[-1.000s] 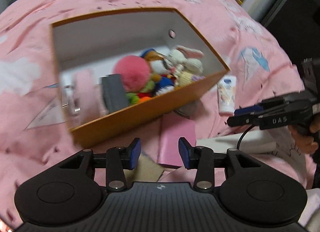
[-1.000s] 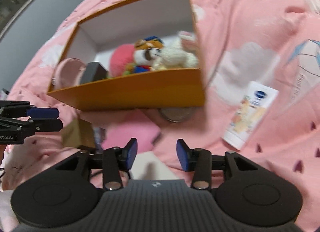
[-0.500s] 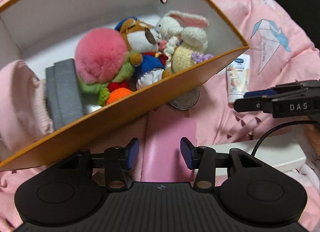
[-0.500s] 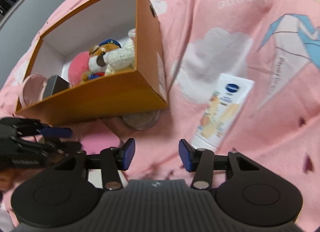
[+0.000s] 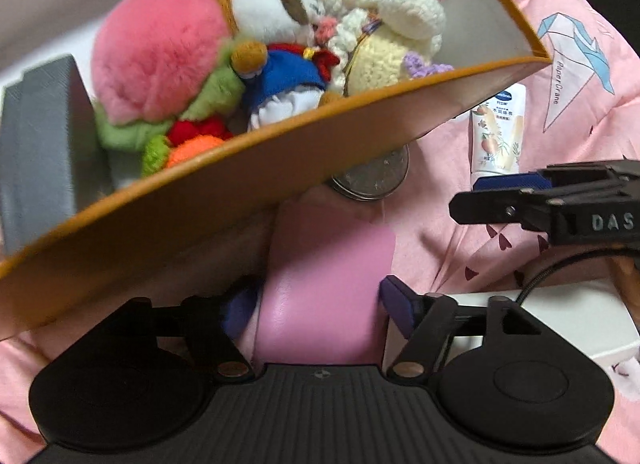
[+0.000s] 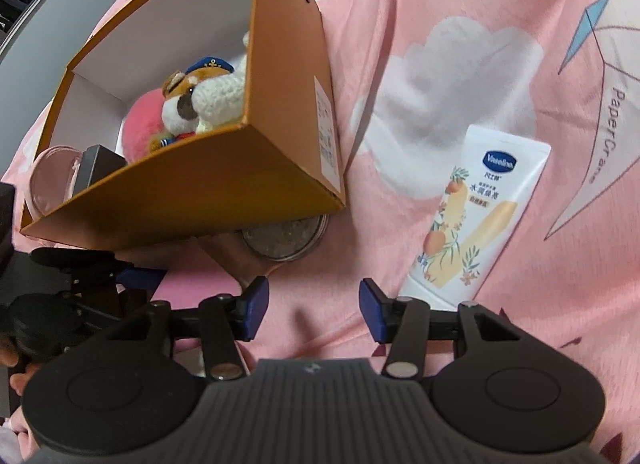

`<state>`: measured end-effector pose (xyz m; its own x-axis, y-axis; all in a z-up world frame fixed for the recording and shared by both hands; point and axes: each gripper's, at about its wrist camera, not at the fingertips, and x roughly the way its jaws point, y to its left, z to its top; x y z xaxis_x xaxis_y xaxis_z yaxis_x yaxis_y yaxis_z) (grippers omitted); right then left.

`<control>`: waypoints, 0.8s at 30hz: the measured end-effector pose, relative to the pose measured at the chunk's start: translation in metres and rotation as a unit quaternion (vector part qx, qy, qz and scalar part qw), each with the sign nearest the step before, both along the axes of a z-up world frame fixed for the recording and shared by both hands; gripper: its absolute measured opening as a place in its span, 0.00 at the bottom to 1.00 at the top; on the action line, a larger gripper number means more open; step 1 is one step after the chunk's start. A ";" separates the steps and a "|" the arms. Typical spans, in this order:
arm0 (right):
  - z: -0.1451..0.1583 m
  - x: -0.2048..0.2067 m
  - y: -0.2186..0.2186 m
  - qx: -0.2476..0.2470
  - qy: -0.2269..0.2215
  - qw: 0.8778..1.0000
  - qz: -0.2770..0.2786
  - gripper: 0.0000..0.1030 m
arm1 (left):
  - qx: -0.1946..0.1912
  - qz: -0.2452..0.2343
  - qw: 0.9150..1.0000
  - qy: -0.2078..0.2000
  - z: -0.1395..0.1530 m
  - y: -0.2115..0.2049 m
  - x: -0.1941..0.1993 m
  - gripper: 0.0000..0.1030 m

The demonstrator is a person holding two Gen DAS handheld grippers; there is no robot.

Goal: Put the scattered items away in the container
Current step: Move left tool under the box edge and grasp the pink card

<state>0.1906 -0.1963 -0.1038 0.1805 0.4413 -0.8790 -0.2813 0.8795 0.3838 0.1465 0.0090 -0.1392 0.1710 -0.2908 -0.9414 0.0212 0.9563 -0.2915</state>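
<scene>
**Container.** Orange box (image 5: pixel 248 200), open top, white inside, resting on the pink bedspread (image 6: pixel 460 44). Already holds: pink pompom plush (image 5: pixel 160 48), sailor dog plush (image 5: pixel 272 24), crocheted rabbit (image 5: pixel 384 24), grey box (image 5: pixel 40 136), and a round pink case (image 6: pixel 50 176) at the far left end.

**Items outside.**
- Pink wallet (image 5: pixel 324 284): flat on the bed, just in front of the box's near wall.
- Round tin (image 6: pixel 286 238): partly tucked under the box's near corner.
- Lotion tube (image 6: pixel 476 216): flat on the bed, to the right of the box, apart from it.
- White flat object (image 5: pixel 560 312): lower right of the left view, identity unclear.

**Left gripper** (image 5: pixel 316 306). Jaws opening and spread wide, straddling the near end of the pink wallet; the pads do not appear to press on it.

**Right gripper** (image 6: pixel 312 312). Half open, grasping nothing, over bare bedspread between tin and tube.

**Step in hand (judged).** Taking up the pink wallet. To do it well: lower until both pads pass the wallet's edges, centre it between them, close across its narrow width, then lift clear of the box wall before carrying over the rim. Avoid nudging the box. The soft bedding may yield, so press lightly.
</scene>
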 end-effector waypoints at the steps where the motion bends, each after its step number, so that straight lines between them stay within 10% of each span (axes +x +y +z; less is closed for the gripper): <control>1: -0.001 0.001 -0.001 0.000 0.002 1.000 -0.002 0.52 | -0.001 0.000 1.000 0.001 -0.002 -0.002 0.002 0.82; 5: -0.008 0.007 -0.006 0.009 0.013 1.000 -0.022 0.52 | 0.003 -0.005 1.000 -0.006 -0.001 -0.008 0.003 0.75; 10: -0.016 0.017 -0.005 0.044 0.028 0.998 -0.035 0.52 | -0.006 0.017 1.000 -0.023 0.015 0.001 -0.001 0.41; 24: -0.031 0.048 0.005 0.060 0.048 0.997 -0.004 0.51 | -0.013 -0.022 0.999 -0.046 0.034 -0.014 -0.009 0.26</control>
